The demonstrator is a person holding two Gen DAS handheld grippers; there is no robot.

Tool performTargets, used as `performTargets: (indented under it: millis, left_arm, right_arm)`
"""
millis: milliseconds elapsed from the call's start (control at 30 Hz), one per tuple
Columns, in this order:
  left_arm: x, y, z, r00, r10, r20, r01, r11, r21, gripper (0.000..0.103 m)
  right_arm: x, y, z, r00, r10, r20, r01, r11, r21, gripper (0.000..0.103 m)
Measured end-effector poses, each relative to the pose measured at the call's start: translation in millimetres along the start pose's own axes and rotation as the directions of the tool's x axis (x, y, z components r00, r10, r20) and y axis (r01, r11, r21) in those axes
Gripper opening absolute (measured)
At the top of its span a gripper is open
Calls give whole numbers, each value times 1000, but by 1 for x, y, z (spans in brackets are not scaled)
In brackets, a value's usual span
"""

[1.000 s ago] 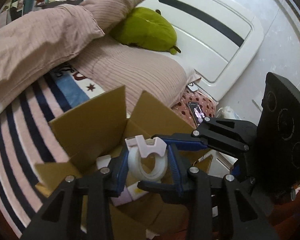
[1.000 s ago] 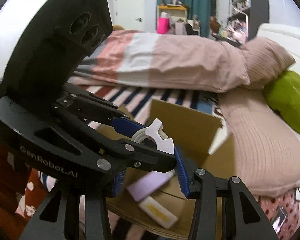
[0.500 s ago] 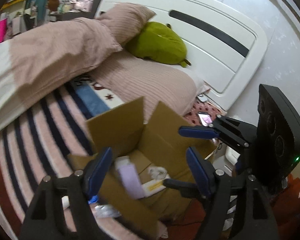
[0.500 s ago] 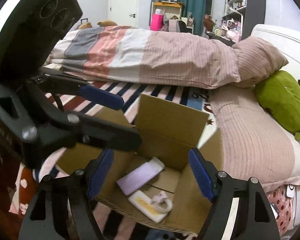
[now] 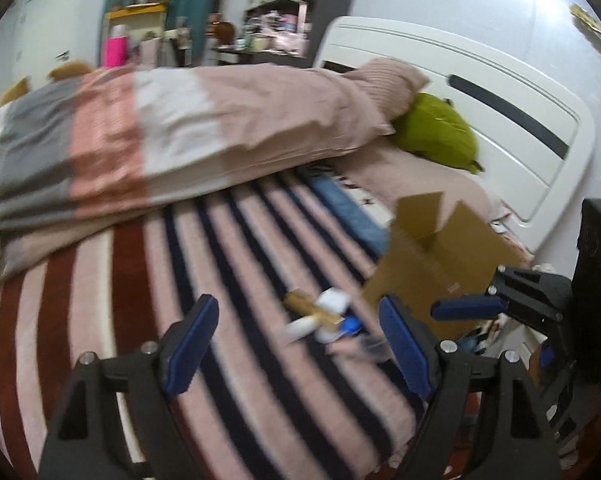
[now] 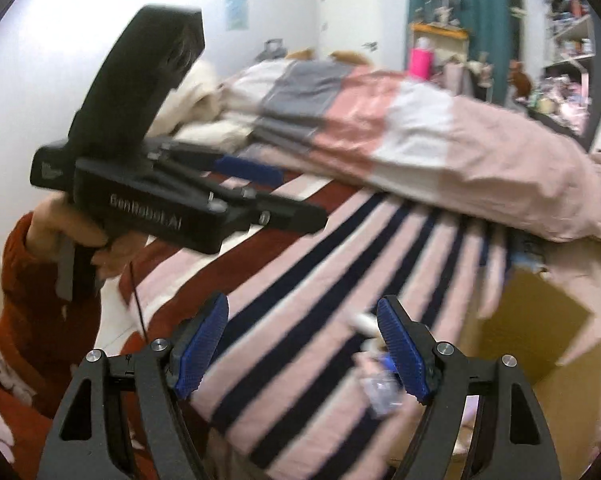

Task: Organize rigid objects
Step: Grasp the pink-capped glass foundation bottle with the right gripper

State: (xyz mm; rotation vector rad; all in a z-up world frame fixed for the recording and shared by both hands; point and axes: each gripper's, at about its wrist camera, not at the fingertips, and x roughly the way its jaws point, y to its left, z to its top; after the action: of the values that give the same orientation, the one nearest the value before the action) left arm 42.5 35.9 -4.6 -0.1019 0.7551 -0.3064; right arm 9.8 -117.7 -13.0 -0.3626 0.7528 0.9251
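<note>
Motion-blurred cluster of small objects (image 5: 324,318) on the striped bed cover beside the brown cardboard box (image 5: 432,264); individual items cannot be identified. In the right wrist view the box (image 6: 540,332) is smeared, its interior hidden; a clear blurred item (image 6: 380,392) lies partly behind the right claw's blue pad (image 6: 404,350).

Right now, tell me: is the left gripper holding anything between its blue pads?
No, the left gripper is open, with only the striped pink blanket showing between its blue pads.
</note>
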Motion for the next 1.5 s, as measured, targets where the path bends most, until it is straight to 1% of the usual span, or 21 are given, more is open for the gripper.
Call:
performTargets:
  millis: [100, 167, 267, 367, 433, 500, 567, 600, 667, 733, 767, 833, 900, 1000, 1067, 1133, 1233, 1333, 1367, 1400, 1500]
  left_arm:
    - [-3, 29, -30, 1000, -26, 3, 27, 998, -48, 80]
    - [1, 43, -50, 999, -44, -2, 44, 996, -76, 80]
    - [6, 57, -73, 999, -36, -18, 34, 994, -101, 80]
    - [6, 66, -90, 997, -82, -14, 80, 988, -130, 80]
    - [6, 68, -96, 994, -108, -8, 105, 985, -139, 80]
    - [5, 68, -100, 995, -104, -3, 102, 985, -138, 80]
    - [4, 69, -100, 994, -106, 1, 106, 984, -145, 80]
    - [4, 70, -100, 994, -109, 3, 108, 983, -148, 80]
    - [2, 70, -100, 994, -107, 4, 106, 983, -150, 80]
    - [2, 70, -101, 995, -101, 2, 100, 984, -148, 80]
    - [1, 71, -101, 995, -101, 2, 100, 984, -148, 80]
    - [1, 71, -102, 995, -100, 1, 99, 983, -152, 80]
    - [1, 71, -101, 995, -98, 1, 97, 983, -153, 80]
    - [1, 70, -99, 995, -98, 0, 97, 984, -152, 80]
    - [2, 69, -97, 996, -91, -5, 89, 985, -149, 80]
    - [1, 67, -96, 997, -82, -10, 79, 986, -147, 80]
    - [1, 66, -96, 998, -66, -21, 62, 988, -144, 80]
    - [3, 65, -97, 998, -58, -35, 52, 988, -148, 80]
    - [5, 65, -97, 998, -55, -43, 48, 987, -150, 80]
    - [6, 64, -97, 997, -53, -47, 45, 988, -151, 80]
    - [9, 61, -95, 997, -54, -63, 44, 988, -150, 80]
  right_arm:
    - [42, 7, -10, 992, -8, -123, 9, 1000, 7, 74]
    - [74, 2, -21, 972, -45, -230, 45, 999, -6, 74]
    - [107, -12, -36, 927, -155, -342, 143, 988, -59, 74]
    - [125, -29, -48, 860, -301, -412, 261, 953, -152, 73]
    - [136, -47, -55, 810, -338, -479, 299, 941, -158, 72]
    - [144, -57, -58, 776, -361, -517, 322, 932, -167, 63]
    - [149, -61, -63, 745, -399, -535, 337, 917, -215, 59]
    - [151, -64, -64, 735, -406, -543, 339, 914, -224, 50]
    - [155, -69, -63, 715, -428, -553, 362, 903, -232, 40]
    - [156, -67, -63, 706, -436, -558, 352, 900, -258, 38]
    - [156, -64, -62, 705, -440, -557, 347, 898, -271, 36]
    - [151, -63, -60, 727, -402, -557, 337, 915, -222, 33]
    - [144, -62, -49, 792, -297, -533, 292, 952, -97, 30]
    - [142, -50, -33, 861, -167, -480, 208, 978, 34, 30]
    - [148, -38, -26, 889, -94, -448, 151, 984, 92, 30]
    - [154, -27, -24, 901, -59, -429, 113, 988, 103, 30]
    - [162, -21, -28, 905, -62, -422, 110, 990, 89, 43]
    - [165, -23, -35, 908, -54, -416, 101, 991, 91, 43]
    - [166, -23, -38, 907, -40, -419, 91, 991, 101, 39]
    - [168, -26, -39, 905, -32, -424, 83, 991, 103, 28]
    - [161, -21, -40, 917, -62, -395, 96, 993, 68, 27]
